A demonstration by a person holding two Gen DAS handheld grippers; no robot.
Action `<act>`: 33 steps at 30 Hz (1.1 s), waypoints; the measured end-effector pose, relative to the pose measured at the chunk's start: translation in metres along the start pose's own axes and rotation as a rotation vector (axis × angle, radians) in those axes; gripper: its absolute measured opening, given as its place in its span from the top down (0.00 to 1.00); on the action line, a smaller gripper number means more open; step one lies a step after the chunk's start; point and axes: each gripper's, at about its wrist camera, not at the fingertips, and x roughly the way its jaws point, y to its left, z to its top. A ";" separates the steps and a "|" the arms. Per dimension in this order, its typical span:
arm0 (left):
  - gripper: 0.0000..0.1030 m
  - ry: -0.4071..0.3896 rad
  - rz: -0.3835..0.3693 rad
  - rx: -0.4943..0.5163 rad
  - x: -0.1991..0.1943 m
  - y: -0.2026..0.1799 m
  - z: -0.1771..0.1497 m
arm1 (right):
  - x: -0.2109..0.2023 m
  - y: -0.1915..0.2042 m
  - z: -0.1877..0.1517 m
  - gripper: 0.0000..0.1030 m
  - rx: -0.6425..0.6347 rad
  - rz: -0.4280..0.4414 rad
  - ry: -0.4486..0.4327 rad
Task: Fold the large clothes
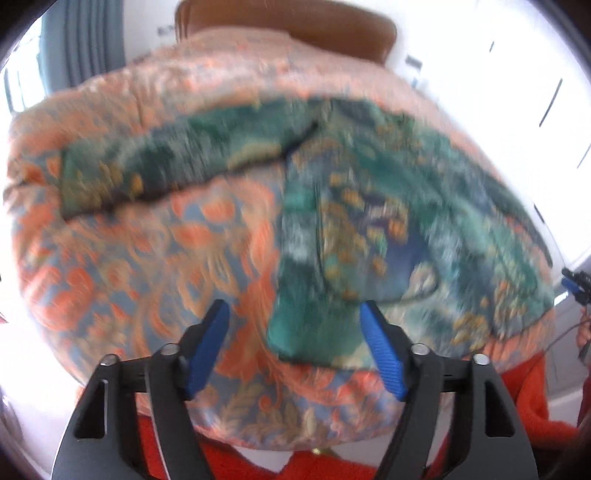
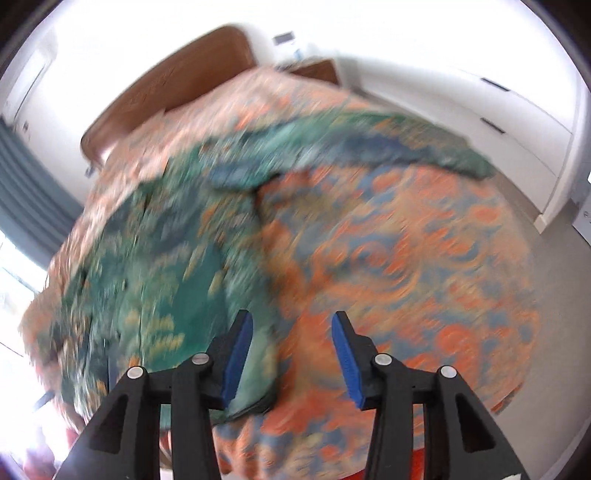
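A large green patterned garment lies spread on a bed with an orange and blue floral cover. One sleeve stretches left. My left gripper is open and empty, above the garment's near left hem corner. In the right wrist view the same garment lies left of centre, with a sleeve reaching right. My right gripper is open and empty, above the garment's near right edge. Both views are motion-blurred.
A brown headboard stands at the far end of the bed, also in the right wrist view. White cupboards line the right wall. Grey curtains hang at left. Orange cloth shows below the bed's near edge.
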 end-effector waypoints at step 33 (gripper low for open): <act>0.11 -0.068 0.071 0.003 -0.005 -0.051 0.010 | 0.032 -0.023 0.156 0.87 0.112 -0.083 -0.446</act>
